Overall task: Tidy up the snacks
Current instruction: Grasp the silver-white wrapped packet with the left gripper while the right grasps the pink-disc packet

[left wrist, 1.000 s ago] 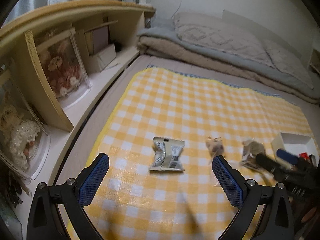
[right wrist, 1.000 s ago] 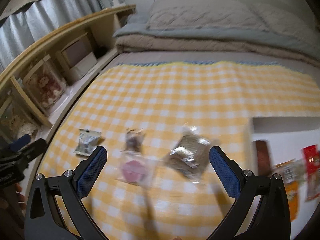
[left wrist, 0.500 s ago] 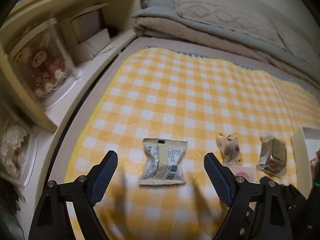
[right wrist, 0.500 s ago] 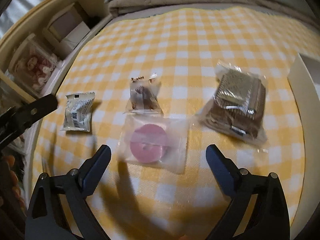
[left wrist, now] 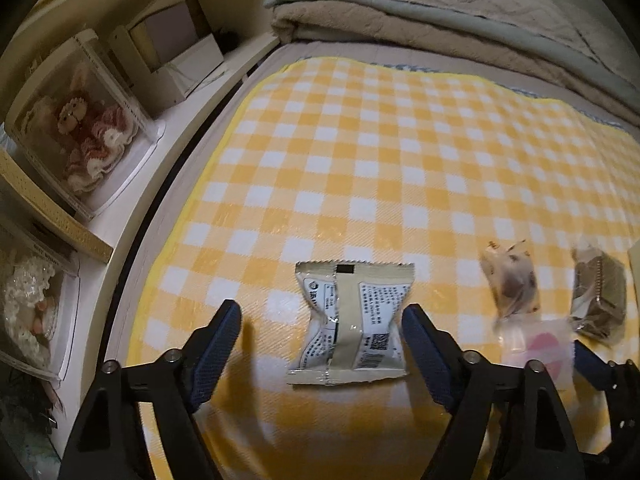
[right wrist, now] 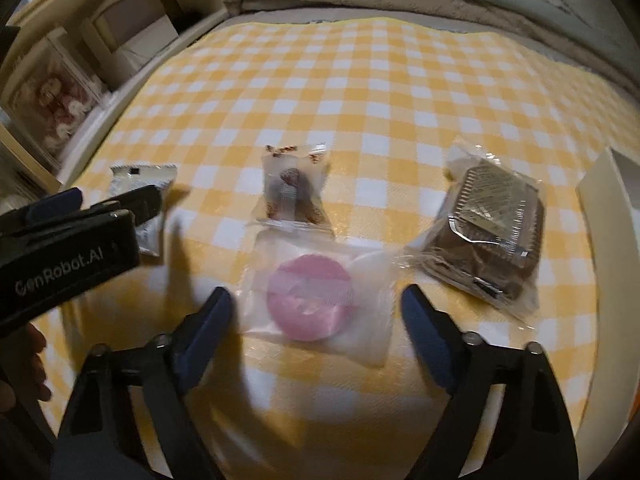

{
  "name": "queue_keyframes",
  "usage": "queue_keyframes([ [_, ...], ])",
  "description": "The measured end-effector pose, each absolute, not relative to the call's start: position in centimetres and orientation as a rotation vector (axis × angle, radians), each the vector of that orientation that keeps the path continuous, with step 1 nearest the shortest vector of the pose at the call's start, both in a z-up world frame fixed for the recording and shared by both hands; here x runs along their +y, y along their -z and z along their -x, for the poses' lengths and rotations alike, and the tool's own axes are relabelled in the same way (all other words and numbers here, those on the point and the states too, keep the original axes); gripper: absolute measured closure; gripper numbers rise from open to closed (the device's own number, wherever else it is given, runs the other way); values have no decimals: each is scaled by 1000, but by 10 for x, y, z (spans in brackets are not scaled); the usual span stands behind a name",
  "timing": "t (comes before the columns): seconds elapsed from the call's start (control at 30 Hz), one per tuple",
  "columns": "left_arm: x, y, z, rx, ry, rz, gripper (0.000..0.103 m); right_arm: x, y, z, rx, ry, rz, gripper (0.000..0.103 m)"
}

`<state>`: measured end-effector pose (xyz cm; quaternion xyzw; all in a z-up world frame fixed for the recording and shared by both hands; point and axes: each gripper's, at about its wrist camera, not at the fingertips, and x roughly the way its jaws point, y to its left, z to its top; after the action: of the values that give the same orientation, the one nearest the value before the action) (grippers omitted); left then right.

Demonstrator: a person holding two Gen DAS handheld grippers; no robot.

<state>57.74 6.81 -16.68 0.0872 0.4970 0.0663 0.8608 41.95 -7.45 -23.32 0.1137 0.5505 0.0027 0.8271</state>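
I have four snacks left loose on the checked cloth [left wrist: 360, 140] spread over the bed, so by my reading the sorting is only partly done, if it has begun at all. My left tongs [left wrist: 320, 332] are spread wide and straddle the beige printed packet [left wrist: 350, 326], which lies flat between the two blue pads without either pad touching it as far as I can tell. My right tongs [right wrist: 316, 320] are equally wide and frame the pink round snack in its clear wrapper [right wrist: 310, 298]; nothing is gripped there either. Just beyond the pink one, touching or overlapping its wrapper edge, sits the small clear-wrapped sweet [right wrist: 292, 196], and off to the right, close to the pink wrapper, lies the brown wafer pack [right wrist: 488, 216]. At the far right edge I can make out the pale wall of a white box [right wrist: 600, 216], which I take to be where the snacks go; its inside is cut off in these views, so I cannot say what it already holds. I judge that both tongs are set for a pick, with all four visible packets still to be lifted and carried over to the box.
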Motion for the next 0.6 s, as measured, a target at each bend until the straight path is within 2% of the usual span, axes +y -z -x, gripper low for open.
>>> queue_keyframes([
  [0.03,68,168,-578,1044,-135,-182,23,-75,233,-418,1168,-11,-238,24],
  [0.07,66,170,-580,1045,-126,-184,23,-77,232,-416,1162,3,-225,38],
  [0.13,65,171,-580,1051,-114,-187,27,-83,231,-412,1161,0,-253,44],
  [0.17,65,173,-581,1056,-111,-186,35,-85,230,-413,1164,-7,-267,52],
  [0.2,66,174,-580,1060,-109,-183,40,-89,228,-410,1161,-6,-278,55],
  [0.27,65,177,-582,1074,-102,-168,57,-96,225,-409,1163,-9,-304,61],
  [0.33,64,177,-582,1085,-99,-166,59,-100,225,-409,1160,-12,-316,67],
  [0.5,64,171,-581,1072,-98,-166,62,-111,223,-401,1129,-52,-357,73],
  [0.6,70,167,-580,1064,-106,-149,62,-120,220,-393,1087,-81,-391,80],
])
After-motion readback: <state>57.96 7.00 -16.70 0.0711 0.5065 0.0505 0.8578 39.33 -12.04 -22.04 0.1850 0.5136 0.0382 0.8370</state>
